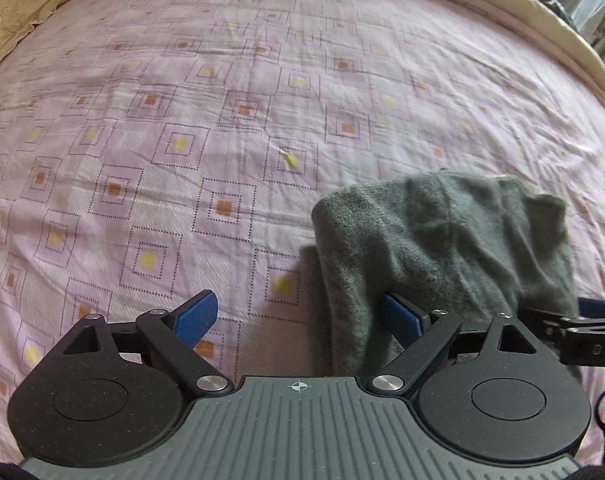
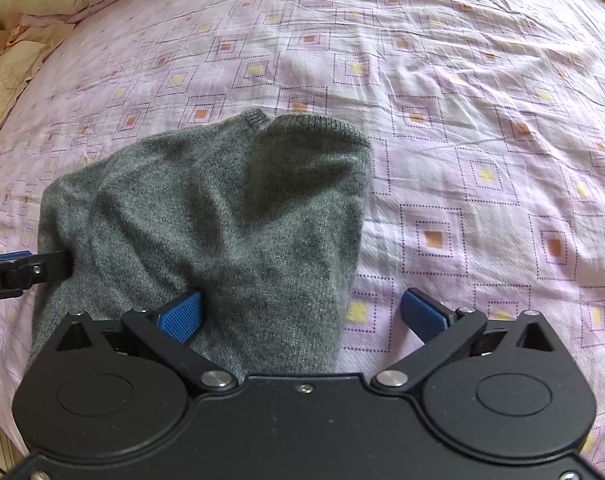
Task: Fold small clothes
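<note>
A small grey knitted garment (image 1: 442, 240) lies bunched on the pink patterned bedsheet (image 1: 182, 120). In the left wrist view it sits to the right, and its near edge drapes over the right finger of my left gripper (image 1: 298, 320), whose jaws stand wide open. My right gripper (image 1: 574, 332) pokes in at the right edge, against the cloth. In the right wrist view the garment (image 2: 206, 208) fills the left centre. My right gripper (image 2: 302, 314) is open, with the cloth's near end between its fingers and against the left pad (image 2: 182, 316). My left gripper (image 2: 14, 272) touches the garment's left side.
The bedsheet (image 2: 482, 160) stretches wide and wrinkled beyond the garment. Cream pillows or a quilt (image 1: 14, 12) bunch at the far left corner, and a cream blanket edge (image 1: 562, 40) runs along the far right. The cream bedding (image 2: 6, 20) also shows at the top left of the right wrist view.
</note>
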The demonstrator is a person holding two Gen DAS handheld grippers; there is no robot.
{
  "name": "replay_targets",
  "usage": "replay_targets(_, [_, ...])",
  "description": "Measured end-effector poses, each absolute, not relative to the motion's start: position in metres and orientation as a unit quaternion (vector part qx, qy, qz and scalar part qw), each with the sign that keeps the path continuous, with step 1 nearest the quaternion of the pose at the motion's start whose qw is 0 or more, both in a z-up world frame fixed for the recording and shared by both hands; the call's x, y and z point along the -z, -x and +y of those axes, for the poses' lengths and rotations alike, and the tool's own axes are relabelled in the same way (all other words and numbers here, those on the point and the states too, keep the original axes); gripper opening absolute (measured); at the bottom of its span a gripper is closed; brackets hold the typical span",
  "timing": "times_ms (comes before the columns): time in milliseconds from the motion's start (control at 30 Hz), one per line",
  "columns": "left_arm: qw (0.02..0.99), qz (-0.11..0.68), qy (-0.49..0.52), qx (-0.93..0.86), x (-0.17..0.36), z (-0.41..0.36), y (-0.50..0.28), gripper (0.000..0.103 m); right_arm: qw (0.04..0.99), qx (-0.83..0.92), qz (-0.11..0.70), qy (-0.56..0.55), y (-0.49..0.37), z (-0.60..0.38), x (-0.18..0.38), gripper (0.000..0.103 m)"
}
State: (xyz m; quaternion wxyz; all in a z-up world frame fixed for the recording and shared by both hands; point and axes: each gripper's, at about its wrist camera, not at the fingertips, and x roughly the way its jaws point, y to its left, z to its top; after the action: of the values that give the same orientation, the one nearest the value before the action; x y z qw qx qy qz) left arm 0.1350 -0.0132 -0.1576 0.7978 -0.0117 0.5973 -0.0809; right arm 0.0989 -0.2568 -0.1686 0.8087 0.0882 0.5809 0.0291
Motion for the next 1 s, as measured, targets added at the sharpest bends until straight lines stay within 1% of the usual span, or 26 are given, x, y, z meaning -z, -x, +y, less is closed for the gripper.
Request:
replay_targets(167, [0.798, 0.598, 0.006, 0.08, 0.162, -0.014, -0.135, 0.091, 0.812, -0.039, 0.576, -0.079, -0.105, -0.256, 0.169, 0.103])
replay_targets(367, [0.804, 0.588, 0.012, 0.087, 0.14, -0.014, -0.125, 0.091, 0.829, -0.041, 0.549, -0.104, -0.092, -0.268, 0.15, 0.103])
replay_targets(400, [0.806, 0.585, 0.013, 0.087, 0.135, -0.014, -0.122, 0.095, 0.834, -0.039, 0.539, -0.109, -0.087, -0.271, 0.143, 0.103])
replay_targets(433, [0.809, 0.581, 0.01, 0.086, 0.13, -0.015, -0.119, 0.103, 0.839, -0.038, 0.531, -0.115, -0.082, -0.274, 0.137, 0.103])
replay_targets(567, [0.826, 0.558, -0.02, 0.079, 0.107, -0.022, -0.107, 0.103, 0.856, -0.035, 0.498, -0.133, -0.062, -0.283, 0.112, 0.103])
replay_targets(700, [0.835, 0.545, -0.036, 0.06, 0.086, -0.031, -0.097, 0.103, 0.873, -0.026, 0.47, -0.128, -0.045, -0.286, 0.086, 0.103])
replay_targets(1000, [0.852, 0.519, -0.025, 0.062, 0.026, -0.047, -0.067, 0.102, 0.916, -0.066, 0.379, -0.115, -0.009, -0.285, 0.021, 0.103])
